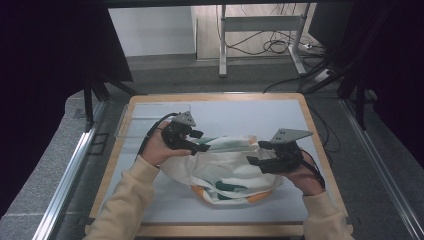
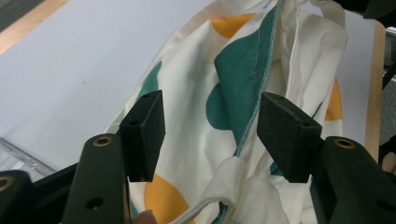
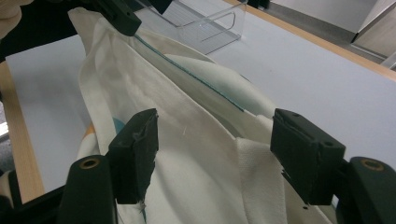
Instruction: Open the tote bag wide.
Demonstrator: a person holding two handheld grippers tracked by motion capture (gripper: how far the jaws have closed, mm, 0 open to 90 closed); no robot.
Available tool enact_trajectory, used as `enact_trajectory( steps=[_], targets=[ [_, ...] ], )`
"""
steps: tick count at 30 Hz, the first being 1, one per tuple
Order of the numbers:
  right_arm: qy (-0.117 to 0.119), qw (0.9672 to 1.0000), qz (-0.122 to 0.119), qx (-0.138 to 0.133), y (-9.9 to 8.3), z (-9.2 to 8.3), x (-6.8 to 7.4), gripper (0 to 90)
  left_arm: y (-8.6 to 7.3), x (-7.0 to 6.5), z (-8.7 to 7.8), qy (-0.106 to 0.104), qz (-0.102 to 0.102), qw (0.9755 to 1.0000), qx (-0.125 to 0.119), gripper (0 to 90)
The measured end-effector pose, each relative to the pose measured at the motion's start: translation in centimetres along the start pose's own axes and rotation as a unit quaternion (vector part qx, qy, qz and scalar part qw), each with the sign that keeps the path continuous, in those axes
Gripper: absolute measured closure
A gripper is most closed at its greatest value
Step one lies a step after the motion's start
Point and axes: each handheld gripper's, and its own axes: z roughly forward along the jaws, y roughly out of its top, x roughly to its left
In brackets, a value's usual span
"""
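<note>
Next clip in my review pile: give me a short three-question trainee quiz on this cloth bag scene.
1. True or false: the left gripper has its pads pressed shut on the cloth bag.
2. Which colours are the bag's printed patches? A) red and black B) green and orange C) blue and pink
3. What clear thing lies at the far left of the table?

Key
1. False: the pads stand apart, with the bag's rim between them.
2. B
3. A clear plastic stand.

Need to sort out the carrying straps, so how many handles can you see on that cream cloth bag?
2: one white cloth handle between the left gripper's jaws, one white cloth handle strip between the right gripper's. Folds may hide more.
</note>
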Motion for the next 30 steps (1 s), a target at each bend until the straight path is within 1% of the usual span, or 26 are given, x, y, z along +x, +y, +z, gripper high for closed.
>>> enact_trajectory(
  steps=[2,3,5,7,8,10,12,14,16,21,30],
  targets=[
    [0.0,1.0,0.001,0.0,-0.1,0.0,0.0,32.1,0.0,0.0,0.3,-0.003,0.0,1.0,0.004,43.8],
    [0.0,1.0,0.002,0.001,-0.1,0.0,-0.1,32.1,0.0,0.0,0.5,-0.005,-0.004,1.0,0.005,44.7],
    [-0.001,1.0,0.002,0.001,-0.1,0.1,-0.1,32.1,0.0,0.1,0.8,-0.013,-0.006,0.9999,0.009,47.2],
    [0.0,1.0,0.001,0.002,-0.2,0.1,-0.1,32.1,0.0,-0.1,1.0,-0.022,-0.004,0.9996,0.016,50.3],
    [-0.001,1.0,0.001,0.002,-0.1,0.0,-0.1,32.1,0.0,-0.2,1.1,-0.027,0.001,0.9994,0.022,51.9],
    [0.0,1.0,0.001,0.002,-0.1,0.1,-0.1,32.1,0.0,-0.3,1.4,-0.037,0.005,0.9987,0.034,58.8],
    [0.001,1.0,0.0,0.003,-0.1,0.1,-0.1,32.1,0.1,-0.3,1.4,-0.047,0.0,0.9983,0.035,69.6],
    [0.002,1.0,0.001,0.003,-0.1,0.2,0.0,32.1,0.1,-0.4,1.4,-0.051,-0.004,0.998,0.037,77.3],
    [0.001,1.0,-0.001,0.004,-0.2,0.2,0.0,32.1,0.1,-0.4,1.4,-0.059,-0.003,0.9975,0.04,82.0],
    [0.001,1.0,0.0,0.004,-0.2,0.2,0.0,32.2,0.1,-0.5,1.4,-0.064,0.0,0.997,0.043,86.1],
    [-0.001,1.0,-0.003,0.003,-0.1,0.2,0.0,32.3,0.1,-0.4,1.3,-0.07,0.0,0.9966,0.043,87.1]
  ],
)
